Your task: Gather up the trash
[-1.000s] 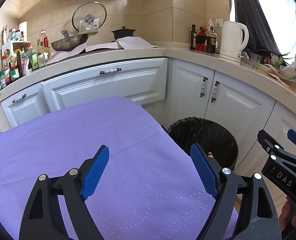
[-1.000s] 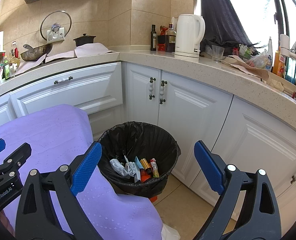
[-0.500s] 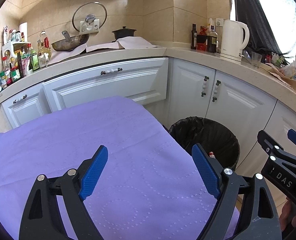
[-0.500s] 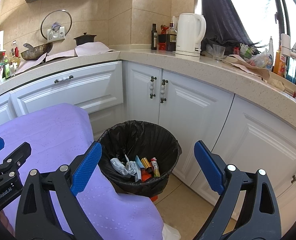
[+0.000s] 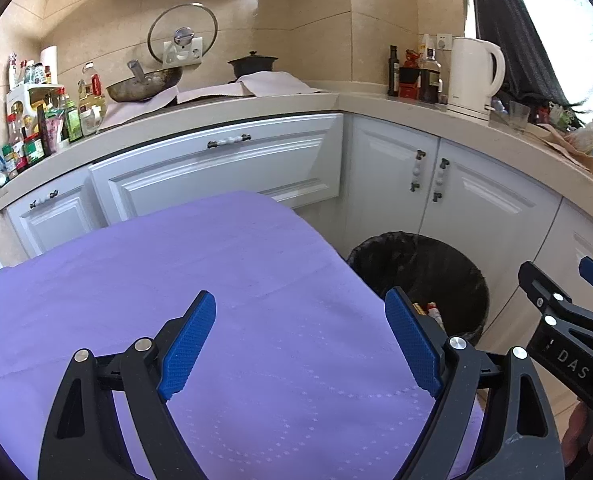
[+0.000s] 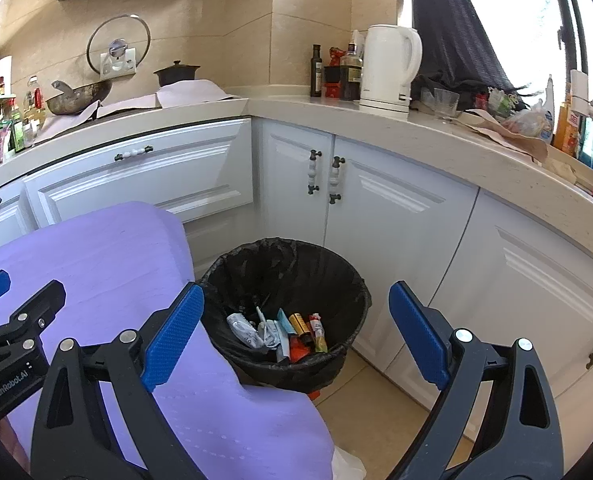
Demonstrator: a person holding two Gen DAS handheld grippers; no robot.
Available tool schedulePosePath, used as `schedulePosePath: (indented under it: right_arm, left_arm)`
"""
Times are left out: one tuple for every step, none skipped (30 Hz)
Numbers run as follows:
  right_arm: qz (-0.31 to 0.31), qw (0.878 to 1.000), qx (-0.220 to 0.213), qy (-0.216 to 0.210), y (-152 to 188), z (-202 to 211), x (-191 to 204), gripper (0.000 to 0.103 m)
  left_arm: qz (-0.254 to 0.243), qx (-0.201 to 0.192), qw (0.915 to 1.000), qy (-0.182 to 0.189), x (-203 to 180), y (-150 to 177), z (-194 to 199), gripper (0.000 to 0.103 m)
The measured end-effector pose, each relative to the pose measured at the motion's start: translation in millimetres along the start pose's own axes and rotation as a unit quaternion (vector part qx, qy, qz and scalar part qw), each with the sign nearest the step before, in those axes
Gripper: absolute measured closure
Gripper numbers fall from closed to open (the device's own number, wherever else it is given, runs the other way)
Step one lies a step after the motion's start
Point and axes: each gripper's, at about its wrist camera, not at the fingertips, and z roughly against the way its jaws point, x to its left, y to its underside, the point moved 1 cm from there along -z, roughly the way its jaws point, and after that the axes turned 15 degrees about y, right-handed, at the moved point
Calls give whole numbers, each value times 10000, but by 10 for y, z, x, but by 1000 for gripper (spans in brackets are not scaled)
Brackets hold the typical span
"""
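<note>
Purple cloth [image 5: 224, 280] covers a table that fills the lower left of both views. It lies bare under the left tool [image 5: 300, 344], whose blue pads [image 5: 188, 344] stand wide apart with nothing between them. The right tool [image 6: 296, 336] is also spread wide and empty; through its gap, at the centre of the right view, sits the bin [image 6: 284, 264], a round pail lined with a black bag, standing on the tiled floor [image 6: 376, 420] just beside the table's corner. At the bottom of the bin lies the trash [image 6: 280, 330]: a crumpled silver wrapper, a pale blue packet, a yellow-and-black tube, a red piece and a small red-and-green tube, all heaped together.

In the left view the bin shows at centre right, half hidden behind the table edge and the tool's right finger, with only a sliver of the trash visible. The right tool's black body enters that view at the lower right edge; the left tool's body shows at the lower left edge of the right view.

Behind, white cabinets [image 6: 396, 216] curve under a beige counter [image 6: 436, 128]. On it stand a white kettle [image 6: 392, 66], dark bottles [image 6: 338, 72], a wok [image 6: 78, 98] and a black pot [image 6: 176, 73].
</note>
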Motion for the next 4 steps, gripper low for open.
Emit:
schedulePosePath:
  right_arm:
    - [18, 10000, 0, -19, -16, -1, 25, 11]
    - [44, 10000, 1, -48, -26, 3, 57, 11]
    - [90, 9999, 7, -99, -33, 4, 119, 11]
    - [120, 9998, 16, -140, -37, 3, 161, 11]
  left_arm:
    - [45, 12, 10000, -1, 43, -3, 0, 19]
    - [85, 21, 10000, -24, 86, -3, 2, 19]
    - [134, 34, 9999, -74, 146, -2, -1, 19]
    - [162, 53, 9998, -105, 196, -3, -4, 19]
